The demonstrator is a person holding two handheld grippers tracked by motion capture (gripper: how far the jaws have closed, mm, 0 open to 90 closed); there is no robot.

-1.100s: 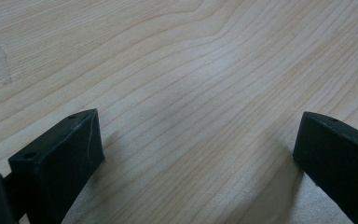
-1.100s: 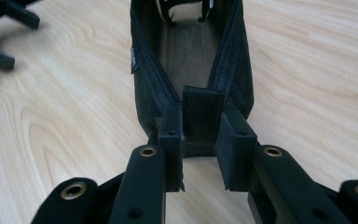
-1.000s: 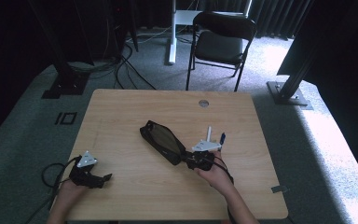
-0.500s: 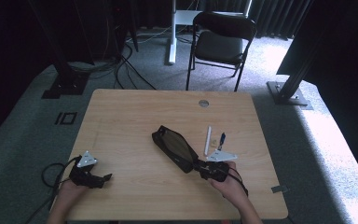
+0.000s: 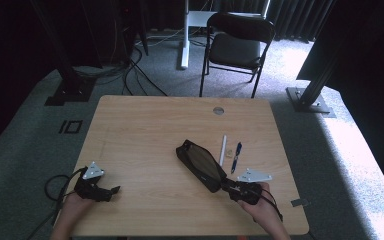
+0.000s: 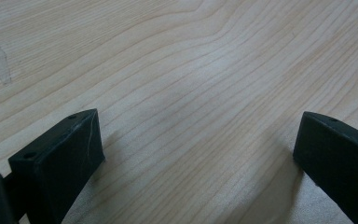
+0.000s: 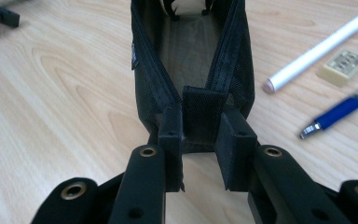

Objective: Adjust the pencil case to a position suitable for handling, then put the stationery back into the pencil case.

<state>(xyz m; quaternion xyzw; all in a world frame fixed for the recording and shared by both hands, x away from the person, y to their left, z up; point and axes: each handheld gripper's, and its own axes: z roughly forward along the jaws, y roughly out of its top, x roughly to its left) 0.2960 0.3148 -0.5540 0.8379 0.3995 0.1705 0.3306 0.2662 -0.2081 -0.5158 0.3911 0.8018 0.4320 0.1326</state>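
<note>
Your right gripper (image 7: 200, 140) is clamped on the open pouch's (image 5: 200, 162) end tab. Pen (image 5: 236, 156), marker (image 5: 223, 149) and eraser (image 7: 341, 66) lie outside at 2 o'clock, unpacked. Left gripper (image 6: 196, 154) gapes, idle.

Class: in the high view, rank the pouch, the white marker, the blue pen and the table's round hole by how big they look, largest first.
1. Pouch
2. White marker and blue pen: similar length, too close to rank
3. Round hole
</note>
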